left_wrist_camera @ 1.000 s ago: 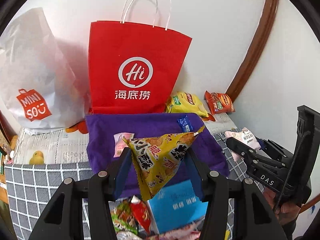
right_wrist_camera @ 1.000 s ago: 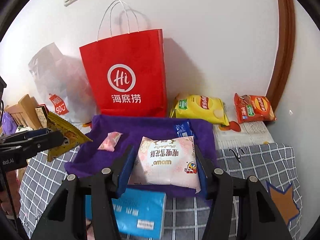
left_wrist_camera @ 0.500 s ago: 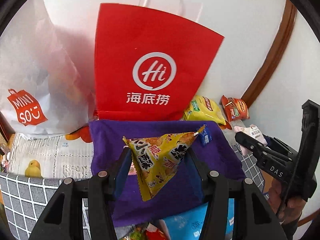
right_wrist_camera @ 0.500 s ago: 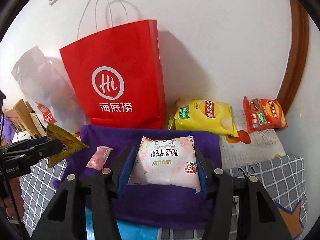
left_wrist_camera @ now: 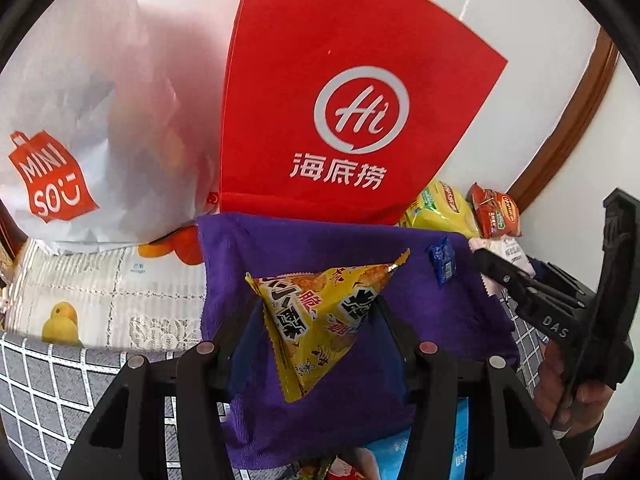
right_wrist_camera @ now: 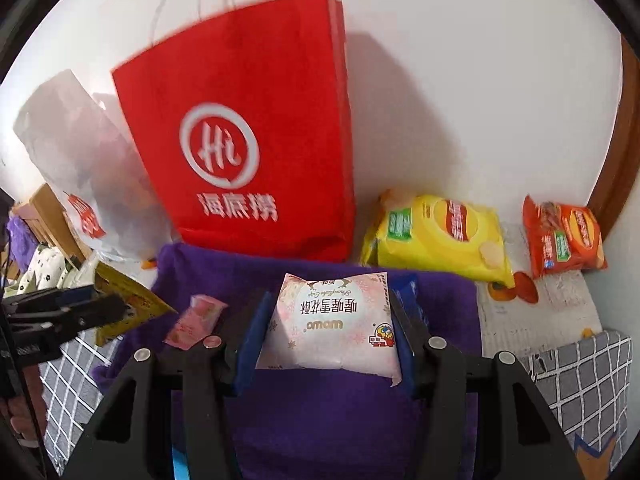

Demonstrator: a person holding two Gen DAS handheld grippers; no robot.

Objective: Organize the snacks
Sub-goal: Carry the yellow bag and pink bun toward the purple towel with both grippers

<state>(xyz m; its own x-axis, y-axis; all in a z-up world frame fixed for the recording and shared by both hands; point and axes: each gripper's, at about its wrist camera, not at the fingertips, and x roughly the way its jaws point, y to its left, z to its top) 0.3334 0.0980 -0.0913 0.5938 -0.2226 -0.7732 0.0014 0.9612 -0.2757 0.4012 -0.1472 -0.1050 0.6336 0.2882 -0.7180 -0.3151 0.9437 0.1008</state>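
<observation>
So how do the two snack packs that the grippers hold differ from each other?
The snack pack in the left gripper is a yellow triangular pack with bold black characters; the pack in the right gripper is a pale pink, pillow-shaped packet. The yellow pack hangs with one corner pointing down; the pink packet sits flat and square between the fingers. Both are sealed and are held above the purple cloth.

Red paper bag (left_wrist_camera: 344, 92) read "Hi" plus "海底捞". White plastic bag (left_wrist_camera: 92, 120) read "MINISO". Pink-white snack pack (right_wrist_camera: 332, 324) read "omom". Right claw (left_wrist_camera: 532, 300) body read "DAS". Yellow packet (left_wrist_camera: 320, 320) characters were unclear.
</observation>
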